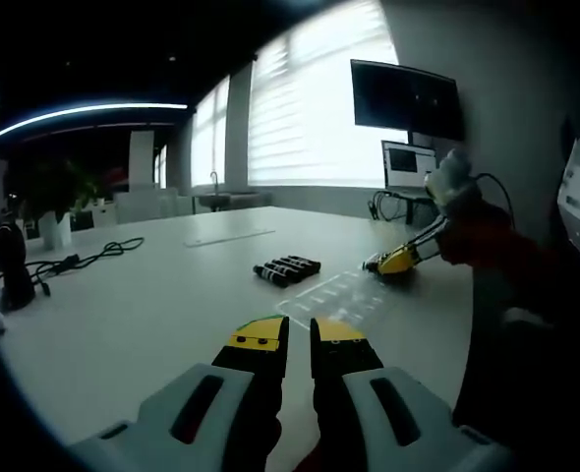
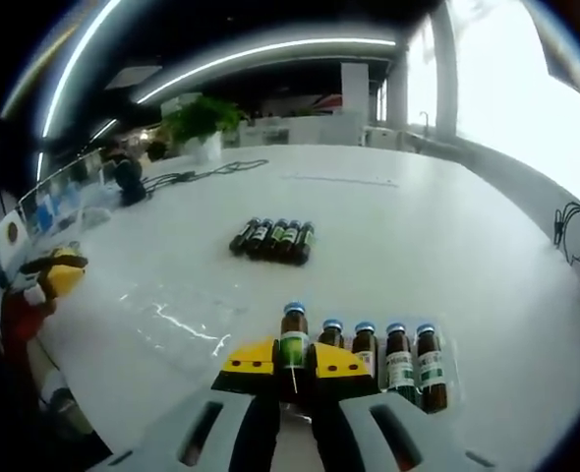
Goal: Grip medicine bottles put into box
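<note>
Our right gripper (image 2: pixel 292 366) pinches the end bottle (image 2: pixel 293 346) of a row lying in a clear box (image 2: pixel 437 339); our left gripper (image 1: pixel 299 341) is pressed together, idle. Releasing carelessly could nudge the neighbouring bottles (image 2: pixel 398 366)

Both handheld grippers, left gripper (image 1: pixel 298 339) and right gripper (image 2: pixel 292 362), have pale grey bodies with dark slots, black fingers (image 1: pixel 261 369) and yellow tips; a red sleeve (image 1: pixel 492 246) shows.

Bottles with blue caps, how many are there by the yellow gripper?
5. They lie in a row in the clear box in the right gripper view. The leftmost bottle sits between the right gripper's jaws; the other four lie to its right.
</note>
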Demonstrator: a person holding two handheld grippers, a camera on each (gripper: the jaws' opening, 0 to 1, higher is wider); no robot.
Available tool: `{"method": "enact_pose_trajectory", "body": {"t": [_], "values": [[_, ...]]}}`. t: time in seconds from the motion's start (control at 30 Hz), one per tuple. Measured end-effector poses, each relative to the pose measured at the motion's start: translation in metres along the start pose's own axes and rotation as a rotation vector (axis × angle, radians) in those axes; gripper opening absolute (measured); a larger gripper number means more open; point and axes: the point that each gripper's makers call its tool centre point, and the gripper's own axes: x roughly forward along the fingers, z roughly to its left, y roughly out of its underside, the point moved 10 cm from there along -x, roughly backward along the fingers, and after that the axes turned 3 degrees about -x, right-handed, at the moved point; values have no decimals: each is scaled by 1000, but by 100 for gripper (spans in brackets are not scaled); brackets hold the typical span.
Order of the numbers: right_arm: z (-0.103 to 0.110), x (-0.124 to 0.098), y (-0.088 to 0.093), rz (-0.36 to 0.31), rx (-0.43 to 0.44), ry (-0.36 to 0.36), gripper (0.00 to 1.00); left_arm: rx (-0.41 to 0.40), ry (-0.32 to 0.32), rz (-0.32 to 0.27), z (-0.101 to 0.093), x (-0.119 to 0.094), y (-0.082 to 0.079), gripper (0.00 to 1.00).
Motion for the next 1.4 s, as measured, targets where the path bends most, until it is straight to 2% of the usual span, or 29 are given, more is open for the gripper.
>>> {"method": "enact_pose_trajectory", "body": {"t": [0.23, 0.4, 0.7, 1.1, 1.2, 1.4], "values": [[-1, 0, -1, -9, -14, 5, 8, 0, 3, 1, -1, 1, 0, 3], [1, -2, -2, -49, 19, -49, 6, -1, 3, 2, 0, 1, 1, 3], [-1, -3, -2, -62, 17, -58, 5, -1, 1, 5, 0, 1, 2, 3], [-3, -3, -1, -36, -73, -68, 0, 0, -3, 7, 1, 2, 2, 3], [-3, -2, 0, -17, -71, -75, 0, 1, -1, 8, 1, 2, 2, 3], [-1, 1, 1, -24, -76, -66, 0, -1, -6, 8, 3, 1, 2, 3]]}}
